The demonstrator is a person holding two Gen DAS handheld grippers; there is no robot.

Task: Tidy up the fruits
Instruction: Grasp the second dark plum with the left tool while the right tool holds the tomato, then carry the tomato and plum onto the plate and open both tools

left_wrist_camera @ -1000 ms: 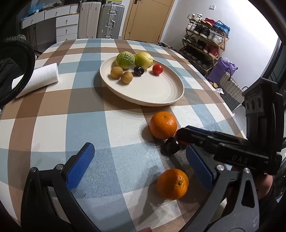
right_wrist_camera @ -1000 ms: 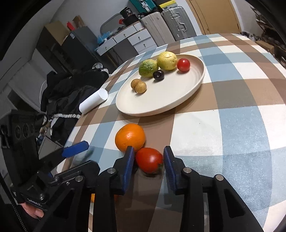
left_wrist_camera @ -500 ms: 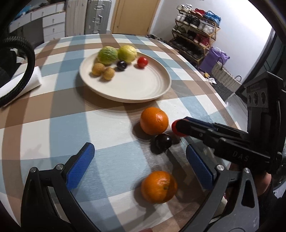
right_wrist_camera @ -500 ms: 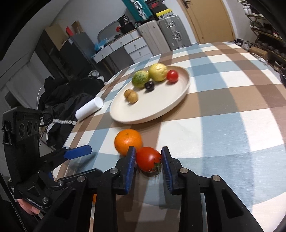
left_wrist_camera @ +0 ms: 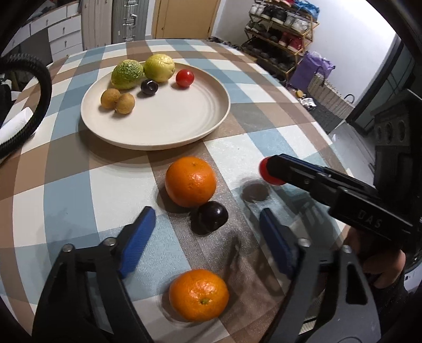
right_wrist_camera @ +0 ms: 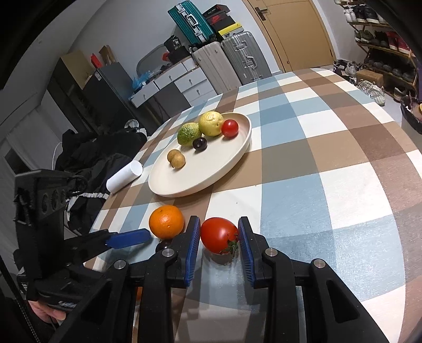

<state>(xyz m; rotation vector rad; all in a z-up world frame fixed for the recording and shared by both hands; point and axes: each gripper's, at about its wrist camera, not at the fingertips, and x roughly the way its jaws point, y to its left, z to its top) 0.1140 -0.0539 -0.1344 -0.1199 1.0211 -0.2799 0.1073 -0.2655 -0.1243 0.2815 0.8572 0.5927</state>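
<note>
On my right wrist feed the right gripper (right_wrist_camera: 219, 244) has its jaws clamped on a red tomato (right_wrist_camera: 219, 235), blue pads against both sides of it and the green stem pointing toward the camera. From the left wrist feed only a sliver of that tomato shows past the black jaw, with its shadow lying apart on the checked worktop (left_wrist_camera: 66, 190) below it, so I read it as held clear of the surface. The side of that right tool carries raised letters that I read as "DAS".

My left gripper (left_wrist_camera: 208, 234) is released, jaws spread wide and holding nothing. Between its blue pads lies a dark plum (left_wrist_camera: 212, 215), touching the far orange (left_wrist_camera: 190, 181). A second orange (left_wrist_camera: 199, 294) sits nearer the camera, low between the two arms.

Farther back the cream plate (left_wrist_camera: 168, 124) carries a green citrus (left_wrist_camera: 127, 74), a yellow lemon (left_wrist_camera: 159, 67), a cherry tomato (left_wrist_camera: 185, 78), a small dark plum (left_wrist_camera: 149, 86) and two longans (left_wrist_camera: 118, 101) that touch each other. A white roll (right_wrist_camera: 124, 176) lies beside the plate at the worktop's edge.

A black box (right_wrist_camera: 220, 19) stacked above the suitcases bears a swoosh logo; no other writing there is sharp enough for me to read.
</note>
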